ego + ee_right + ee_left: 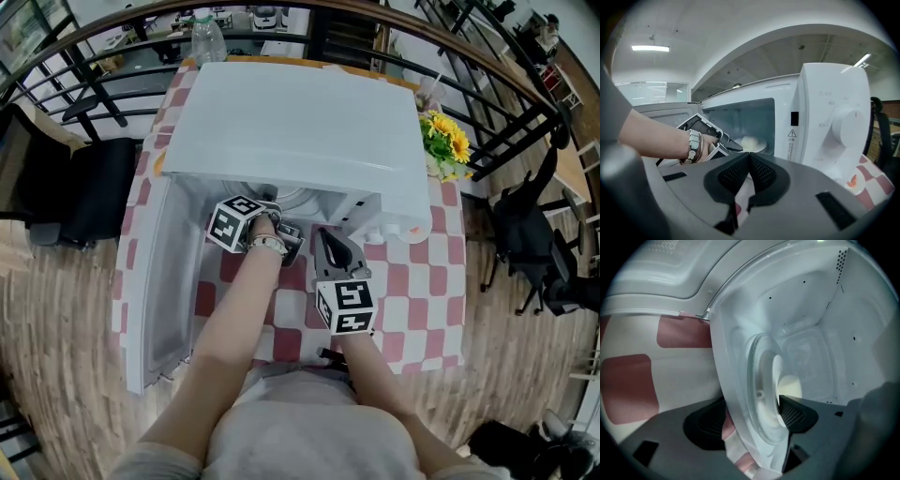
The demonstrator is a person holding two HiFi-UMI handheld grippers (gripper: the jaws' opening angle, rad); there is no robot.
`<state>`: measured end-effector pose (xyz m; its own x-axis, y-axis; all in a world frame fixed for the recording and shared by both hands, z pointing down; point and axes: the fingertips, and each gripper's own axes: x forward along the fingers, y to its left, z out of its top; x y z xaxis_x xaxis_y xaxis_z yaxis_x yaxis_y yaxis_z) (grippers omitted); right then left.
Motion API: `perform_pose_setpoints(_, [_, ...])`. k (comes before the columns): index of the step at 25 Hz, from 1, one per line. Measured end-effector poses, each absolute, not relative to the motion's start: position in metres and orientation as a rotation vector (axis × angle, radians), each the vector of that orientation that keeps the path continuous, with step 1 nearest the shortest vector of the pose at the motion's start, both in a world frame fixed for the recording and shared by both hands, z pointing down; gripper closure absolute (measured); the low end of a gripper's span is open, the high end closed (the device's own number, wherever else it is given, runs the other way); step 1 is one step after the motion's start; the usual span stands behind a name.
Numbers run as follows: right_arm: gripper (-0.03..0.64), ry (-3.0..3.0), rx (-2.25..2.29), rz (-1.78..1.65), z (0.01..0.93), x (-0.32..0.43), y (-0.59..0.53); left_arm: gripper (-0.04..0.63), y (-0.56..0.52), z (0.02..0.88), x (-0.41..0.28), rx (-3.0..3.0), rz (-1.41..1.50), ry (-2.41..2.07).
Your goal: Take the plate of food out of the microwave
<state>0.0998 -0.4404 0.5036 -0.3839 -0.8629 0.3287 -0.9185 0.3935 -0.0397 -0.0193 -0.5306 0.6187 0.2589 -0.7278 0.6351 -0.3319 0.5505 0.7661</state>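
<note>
Grey mesh-faced pads of my right gripper (750, 159) are pressed together with nothing between them. This unit is held outside the microwave (834, 93), in front of its control panel. My left gripper (752, 420) reaches into the open cavity, its jaws clamped on the rim of the plate (764, 380) with one pad on each face. The plate is within the cavity and carries a pale, round piece of food (790, 385). The marker cube (345, 307) on each gripper shows black-and-white square codes and no letters. On the microwave front, a warning triangle label (792, 133) sits just beside the cavity opening; the print under it is too small to read. A round dial (847, 124) lies to its right. The door (155, 281) stands open to the left. Underneath lies a red-and-white checked tablecloth (412, 291). Sunflowers (445, 141) stand by the microwave's far right corner, and a clear bottle (208, 39) stands behind it.
</note>
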Motion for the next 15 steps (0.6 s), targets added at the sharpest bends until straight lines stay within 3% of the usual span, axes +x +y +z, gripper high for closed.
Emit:
perform_pose_setpoints(6, [0.595, -2.404, 1.576, 0.308, 0.499, 0.102, -0.437, 0.252, -0.523, 0.616, -0.02, 1.019, -0.357, -1.331])
perform_pose_setpoints(15, [0.595, -2.42, 1.543, 0.289, 0.495, 0.093, -0.429, 0.33, -0.511, 0.609, -0.023, 1.059, -0.388, -1.292])
